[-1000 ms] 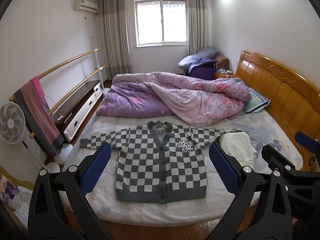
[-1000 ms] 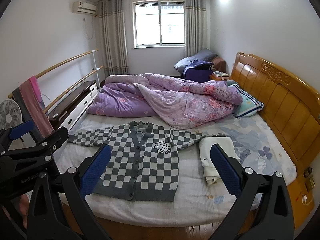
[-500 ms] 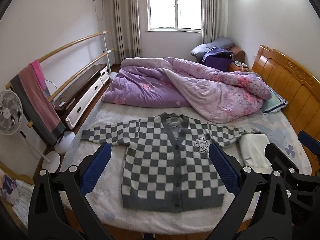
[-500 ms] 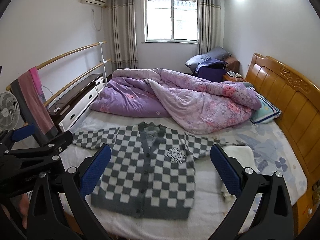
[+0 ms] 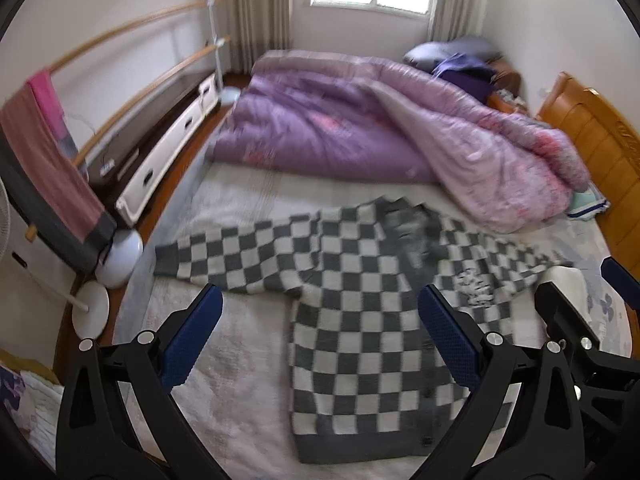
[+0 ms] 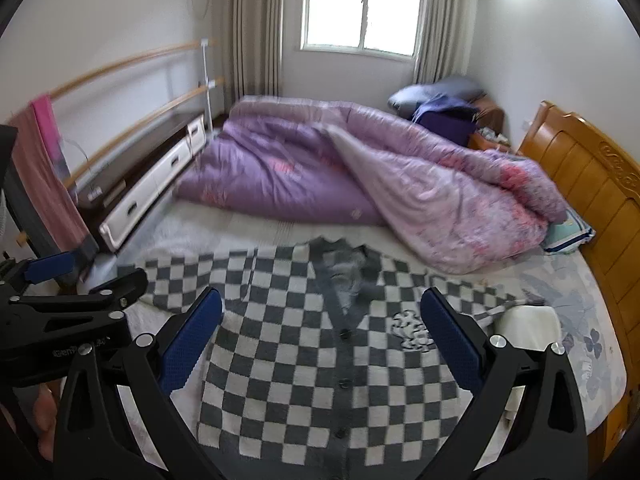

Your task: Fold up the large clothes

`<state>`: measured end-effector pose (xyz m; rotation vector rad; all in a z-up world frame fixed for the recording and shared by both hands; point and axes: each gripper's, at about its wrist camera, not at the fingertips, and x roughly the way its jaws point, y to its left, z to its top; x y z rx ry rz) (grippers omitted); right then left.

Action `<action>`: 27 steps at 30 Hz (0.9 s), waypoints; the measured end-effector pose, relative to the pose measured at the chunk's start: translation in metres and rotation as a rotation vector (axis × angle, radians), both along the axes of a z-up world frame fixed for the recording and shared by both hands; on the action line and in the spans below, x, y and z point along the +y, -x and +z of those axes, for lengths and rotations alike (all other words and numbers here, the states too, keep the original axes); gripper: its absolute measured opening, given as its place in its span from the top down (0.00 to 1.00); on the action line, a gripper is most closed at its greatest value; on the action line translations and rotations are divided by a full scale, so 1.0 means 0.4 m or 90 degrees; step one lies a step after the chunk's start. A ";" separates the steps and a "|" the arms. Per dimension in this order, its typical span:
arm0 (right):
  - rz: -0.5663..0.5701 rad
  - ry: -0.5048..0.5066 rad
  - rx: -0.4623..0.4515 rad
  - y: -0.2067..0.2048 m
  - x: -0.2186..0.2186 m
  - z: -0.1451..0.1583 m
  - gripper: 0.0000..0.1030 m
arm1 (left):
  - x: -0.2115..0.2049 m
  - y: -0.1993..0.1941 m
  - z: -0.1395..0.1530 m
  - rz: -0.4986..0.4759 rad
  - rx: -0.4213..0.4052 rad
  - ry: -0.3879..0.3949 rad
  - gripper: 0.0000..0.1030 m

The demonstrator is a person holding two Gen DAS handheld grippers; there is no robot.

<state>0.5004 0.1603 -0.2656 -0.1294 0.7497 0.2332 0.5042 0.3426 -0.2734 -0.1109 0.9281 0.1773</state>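
Observation:
A grey and white checked cardigan (image 5: 360,312) lies flat on the bed, front up, sleeves spread to both sides; it also shows in the right wrist view (image 6: 320,360). My left gripper (image 5: 318,340) is open and empty, above the cardigan's left sleeve and side. My right gripper (image 6: 320,344) is open and empty, above the cardigan's chest. The right gripper shows at the right edge of the left wrist view (image 5: 580,340); the left gripper shows at the left edge of the right wrist view (image 6: 80,292).
A crumpled purple duvet (image 5: 380,132) covers the far half of the bed (image 5: 240,200). A folded white garment (image 6: 528,328) lies by the cardigan's right sleeve. A wooden headboard (image 6: 592,200) stands at the right. A rail with a pink towel (image 5: 44,160) and a low cabinet (image 5: 160,152) stand left.
Both grippers have moved forward and down toward the bed, so the cardigan looks larger and closer. Both stay open. The cardigan has not moved.

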 end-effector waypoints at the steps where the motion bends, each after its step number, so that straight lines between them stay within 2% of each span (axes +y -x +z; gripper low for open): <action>1: 0.007 -0.001 0.021 -0.039 0.035 -0.036 0.07 | 0.040 -0.028 -0.035 0.010 0.012 0.015 0.05; 6: 0.037 0.019 0.085 -0.186 0.176 -0.196 0.07 | 0.206 -0.126 -0.190 0.067 0.053 0.068 0.05; 7: 0.048 0.025 0.094 -0.217 0.205 -0.235 0.07 | 0.256 -0.145 -0.232 0.088 0.058 0.095 0.05; 10: 0.074 0.036 0.118 -0.299 0.272 -0.348 0.07 | 0.380 -0.185 -0.352 0.161 0.076 0.129 0.05; 12: 0.091 0.028 0.134 -0.349 0.303 -0.417 0.17 | 0.459 -0.196 -0.430 0.209 0.077 0.136 0.05; 14: 0.116 0.014 0.168 -0.407 0.338 -0.497 0.50 | 0.570 -0.203 -0.540 0.268 0.079 0.166 0.05; 15: 0.128 0.008 0.186 -0.428 0.354 -0.534 0.56 | 0.619 -0.202 -0.588 0.295 0.079 0.183 0.05; 17: 0.151 0.001 0.220 -0.468 0.383 -0.605 0.69 | 0.701 -0.196 -0.661 0.346 0.086 0.186 0.06; 20: 0.172 -0.011 0.257 -0.511 0.419 -0.698 0.72 | 0.832 -0.196 -0.787 0.426 0.110 0.200 0.06; 24: 0.179 -0.029 0.282 -0.537 0.441 -0.779 0.72 | 0.921 -0.202 -0.870 0.469 0.114 0.196 0.08; 26: 0.178 -0.040 0.298 -0.547 0.445 -0.811 0.72 | 0.962 -0.204 -0.921 0.495 0.116 0.232 0.29; 27: 0.179 -0.043 0.304 -0.550 0.445 -0.824 0.72 | 0.980 -0.206 -0.945 0.509 0.124 0.250 0.29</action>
